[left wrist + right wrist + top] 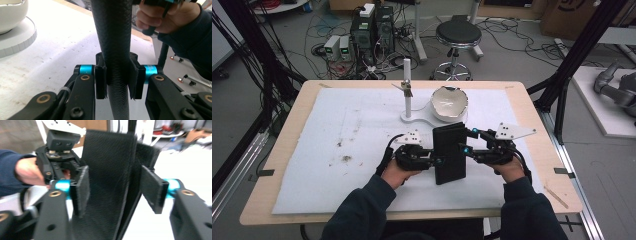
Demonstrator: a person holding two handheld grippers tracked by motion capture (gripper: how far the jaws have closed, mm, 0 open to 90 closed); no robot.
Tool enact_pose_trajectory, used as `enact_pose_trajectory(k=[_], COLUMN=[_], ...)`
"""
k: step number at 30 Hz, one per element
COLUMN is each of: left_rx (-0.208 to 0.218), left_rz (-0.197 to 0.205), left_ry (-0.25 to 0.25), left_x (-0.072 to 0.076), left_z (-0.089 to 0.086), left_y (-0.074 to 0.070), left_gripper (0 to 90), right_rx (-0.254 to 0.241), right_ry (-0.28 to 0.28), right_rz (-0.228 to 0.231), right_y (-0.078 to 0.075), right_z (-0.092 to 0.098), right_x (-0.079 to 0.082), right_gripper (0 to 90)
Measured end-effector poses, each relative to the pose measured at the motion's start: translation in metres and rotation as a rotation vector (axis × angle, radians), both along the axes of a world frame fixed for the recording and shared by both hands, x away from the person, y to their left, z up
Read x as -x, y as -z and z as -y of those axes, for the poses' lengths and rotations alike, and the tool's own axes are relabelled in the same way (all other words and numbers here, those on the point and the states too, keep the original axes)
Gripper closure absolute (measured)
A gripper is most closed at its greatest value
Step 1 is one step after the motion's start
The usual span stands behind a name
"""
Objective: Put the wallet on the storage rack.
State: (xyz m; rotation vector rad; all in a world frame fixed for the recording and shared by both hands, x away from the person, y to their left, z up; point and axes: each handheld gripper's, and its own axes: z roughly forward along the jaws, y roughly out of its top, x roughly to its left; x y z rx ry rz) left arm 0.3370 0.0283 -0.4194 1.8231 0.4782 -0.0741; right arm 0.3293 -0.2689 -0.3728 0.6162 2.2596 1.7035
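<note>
Dark sleeves (362, 215) entering from near edge of high view, hands wrapped on both gripper handles. Left gripper (432, 161) at left edge of black folder-like case (450, 152), right gripper (468, 150) at its right edge, case held at table centre over white foam mat (337, 150). Flat dark rectangle from above; thickness not readable there.

Left gripper view: left gripper (117, 75) pads pressed against both sides of the case (113, 37), seen edge-on as a rounded, textured black spine running up between the jaws. Pinching it firmly. Right hand (160, 15) visible far right, gripping its handle. White bowl (11, 13) on a round white base (20, 37) at far left.

Right gripper view: right gripper (115, 190) jaws spread, case (107, 170) standing between the pads; left pad at or near the fabric-textured cover, right pad clearly apart from it. Case appears as two covers slightly parted. Left hand (27, 171) and left gripper (62, 157) beyond, at the case's other side.

High view adds far-side context: white upright post (407, 87) on a flat base just left of the bowl (449, 104), wooden table rim (287, 130), black stool (458, 35) and computer towers (372, 30) on floor beyond.
</note>
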Motion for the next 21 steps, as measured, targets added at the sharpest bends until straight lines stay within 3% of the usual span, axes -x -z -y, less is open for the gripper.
enact_pose_trajectory(k=[3,4,10,13,16,21], left_rx=[-0.011,-0.013,-0.035,-0.051,-0.050,-0.061], left_rz=[0.034,0.039,0.071,0.085,0.096,0.103], left_ry=[0.028,0.039,0.078,0.065,0.040,0.021], left_x=[0.002,0.003,0.004,0.003,0.002,0.001], left_z=[-0.001,-0.001,-0.004,-0.007,-0.012,-0.014], left_y=[-0.003,-0.004,-0.010,-0.012,-0.013,-0.013], left_gripper=[72.0,72.0,72.0,71.9,71.3,68.8], right_rx=[0.010,0.006,0.012,0.019,-0.010,-0.009], right_ry=[0.023,0.018,-0.097,-0.139,-0.168,-0.216], right_rz=[0.042,0.036,-0.013,-0.015,-0.031,-0.028], right_y=[-0.008,-0.011,-0.019,-0.021,-0.023,-0.025], right_z=[0.000,-0.001,-0.014,-0.018,-0.013,-0.010], right_x=[-0.005,-0.006,-0.016,-0.017,-0.018,-0.014], right_gripper=[31.6,31.0,29.6,39.0,54.0,61.6])
